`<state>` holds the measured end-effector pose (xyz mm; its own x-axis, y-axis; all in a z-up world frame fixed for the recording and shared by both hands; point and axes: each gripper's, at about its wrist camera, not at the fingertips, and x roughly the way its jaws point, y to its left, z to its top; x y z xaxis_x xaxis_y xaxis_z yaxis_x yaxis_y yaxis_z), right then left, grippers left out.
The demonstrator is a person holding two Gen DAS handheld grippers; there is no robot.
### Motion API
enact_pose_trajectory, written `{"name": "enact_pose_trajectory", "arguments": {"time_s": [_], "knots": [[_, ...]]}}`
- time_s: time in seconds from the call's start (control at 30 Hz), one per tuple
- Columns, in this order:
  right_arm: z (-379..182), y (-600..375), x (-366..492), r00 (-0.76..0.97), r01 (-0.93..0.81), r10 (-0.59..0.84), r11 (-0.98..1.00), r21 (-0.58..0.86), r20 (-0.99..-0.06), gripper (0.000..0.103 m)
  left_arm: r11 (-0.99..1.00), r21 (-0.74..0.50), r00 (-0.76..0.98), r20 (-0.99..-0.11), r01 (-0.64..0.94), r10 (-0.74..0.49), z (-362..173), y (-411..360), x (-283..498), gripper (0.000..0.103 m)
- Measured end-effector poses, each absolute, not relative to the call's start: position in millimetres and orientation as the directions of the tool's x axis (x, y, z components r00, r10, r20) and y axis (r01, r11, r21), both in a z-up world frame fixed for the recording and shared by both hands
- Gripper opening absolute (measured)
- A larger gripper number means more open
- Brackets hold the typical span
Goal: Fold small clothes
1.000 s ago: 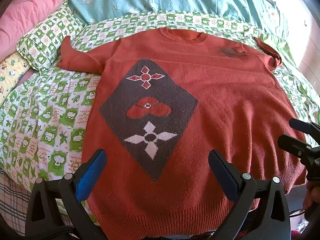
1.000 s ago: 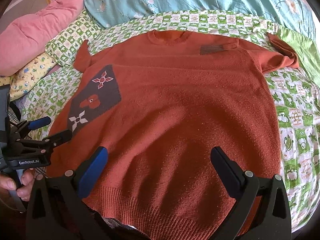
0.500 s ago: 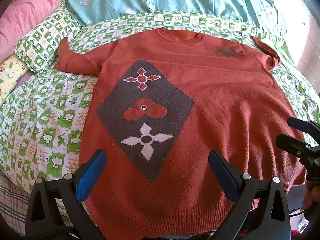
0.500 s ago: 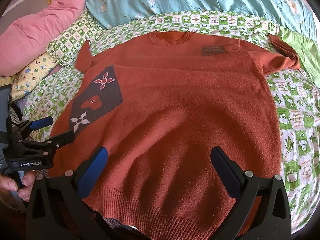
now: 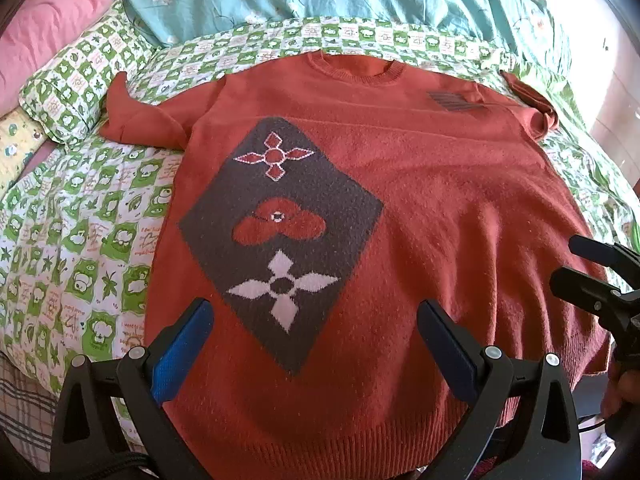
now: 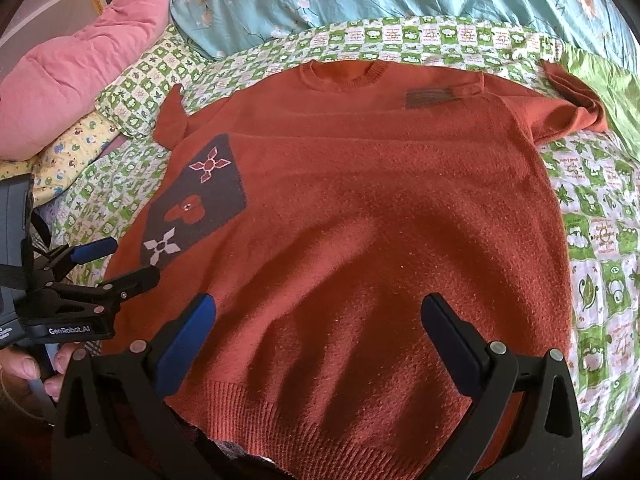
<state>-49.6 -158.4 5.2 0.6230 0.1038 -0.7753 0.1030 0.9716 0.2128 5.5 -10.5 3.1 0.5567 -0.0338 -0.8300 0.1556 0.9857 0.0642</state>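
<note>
Flanking sweater [image 5: 420,200], green checked quilt [image 5: 80,240], pink pillow [image 6: 68,68]

One rust-red sweater [image 5: 420,208], two hand-held grippers, left [image 5: 316,332] and right [image 6: 320,328], one pink pillow [image 6: 80,80], one checked pillow [image 5: 80,80]

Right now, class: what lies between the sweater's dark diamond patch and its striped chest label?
Only plain rust-red knit of the sweater between diamond patch and striped label; left wrist view.
</note>
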Motion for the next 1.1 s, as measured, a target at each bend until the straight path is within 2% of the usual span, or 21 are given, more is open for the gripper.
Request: {"name": "enact_pose_trajectory", "arguments": {"time_s": [0.3, 0.6, 0.77, 0.93, 1.1], "knots": [[8.7, -178.0, -43.0, 0.621, 0.105, 0.108, 0.970, 0.219, -0.776, 0.102, 0.982, 0.061, 0.546, -0.837, 0.177, -0.046, -3.1, -17.0, 21.0, 0.102], [32.7, -240.6, -21.5, 0.679, 0.170, 0.069, 0.954, 0.248, -0.731, 0.092, 0.984, 0.062, 0.558, -0.829, 0.170, -0.044, 3.7, -16.1, 53.3, 0.102], [53.6, -299.5, 2.3, 0.693, 0.247, -0.014, 0.944, 0.220, -0.721, 0.082, 0.986, 0.061, 0.578, -0.815, 0.156, -0.042, 12.8, -13.9, 79.2, 0.102], [69.0, -353.5, 34.3, 0.690, 0.300, -0.098, 0.940, 0.160, -0.717, 0.081, 0.989, 0.063, 0.597, -0.802, 0.137, -0.032, 19.1, -13.8, 110.6, 0.102], [70.5, -416.7, 80.0, 0.652, 0.390, -0.214, 0.918, 0.080, -0.727, 0.071, 0.991, 0.049, 0.594, -0.804, 0.126, -0.036, 20.9, -18.1, 139.7, 0.102]]}}
